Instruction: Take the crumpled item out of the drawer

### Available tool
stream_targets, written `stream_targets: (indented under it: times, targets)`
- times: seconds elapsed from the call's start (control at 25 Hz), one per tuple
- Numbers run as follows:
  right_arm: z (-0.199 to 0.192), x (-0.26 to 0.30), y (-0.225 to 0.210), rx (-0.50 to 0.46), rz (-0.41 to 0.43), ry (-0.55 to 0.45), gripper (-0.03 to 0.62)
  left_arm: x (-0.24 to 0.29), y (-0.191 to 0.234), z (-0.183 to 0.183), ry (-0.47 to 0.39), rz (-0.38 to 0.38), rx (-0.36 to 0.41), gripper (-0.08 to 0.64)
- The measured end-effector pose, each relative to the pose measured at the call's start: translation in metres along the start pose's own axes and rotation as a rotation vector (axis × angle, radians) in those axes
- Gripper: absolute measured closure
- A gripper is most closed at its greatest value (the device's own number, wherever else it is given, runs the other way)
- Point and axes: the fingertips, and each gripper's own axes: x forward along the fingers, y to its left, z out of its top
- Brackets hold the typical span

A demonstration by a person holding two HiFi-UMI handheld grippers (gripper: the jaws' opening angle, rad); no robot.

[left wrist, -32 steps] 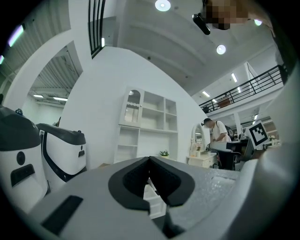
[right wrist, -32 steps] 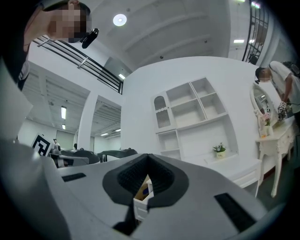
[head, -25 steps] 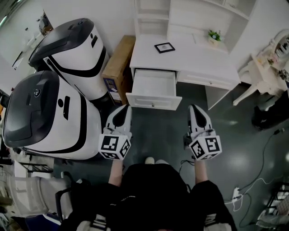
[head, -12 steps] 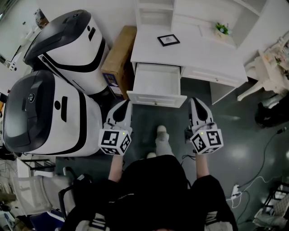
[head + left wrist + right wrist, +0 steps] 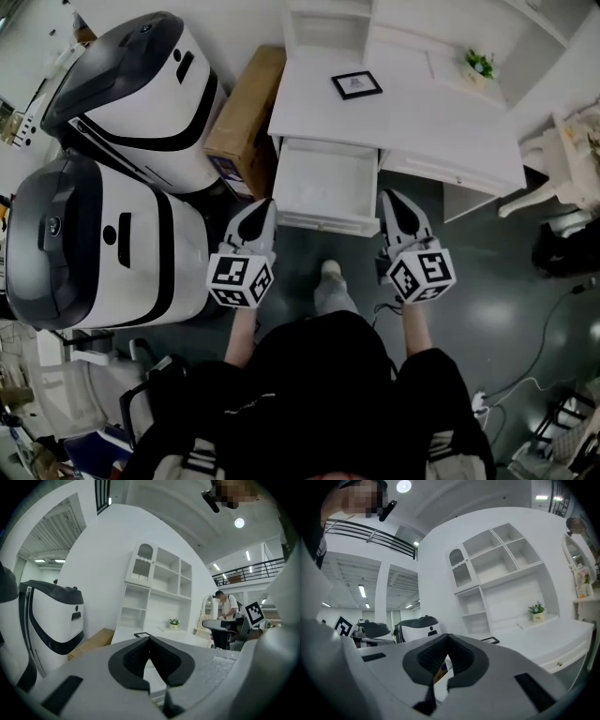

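The open drawer [image 5: 323,223] juts from the white desk [image 5: 422,131] towards the person. Its inside looks plain white from above, and no crumpled item can be made out in it. The left gripper [image 5: 265,204] and right gripper [image 5: 388,197] hang at the drawer's front corners, one on each side. Both have their jaws pressed together on nothing, apparently poised so that either can open and reach in.

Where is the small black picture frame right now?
In the head view, the picture frame sits on the white desk, toward its left, just behind the open drawer and left of the potted plant.
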Motion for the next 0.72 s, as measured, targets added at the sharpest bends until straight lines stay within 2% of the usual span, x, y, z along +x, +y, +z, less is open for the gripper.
stream_targets:
  times: [0.36, 0.72]
  targets:
    - [-0.024, 0.073, -0.035, 0.016, 0.112, 0.122, 0.600, 0.067, 0.017, -0.026, 0.099, 0.049, -0.065, 0.563]
    - [-0.066, 0.132, -0.051, 0.036, 0.219, 0.252, 0.600, 0.109, 0.035, -0.068, 0.194, 0.092, -0.141, 0.561]
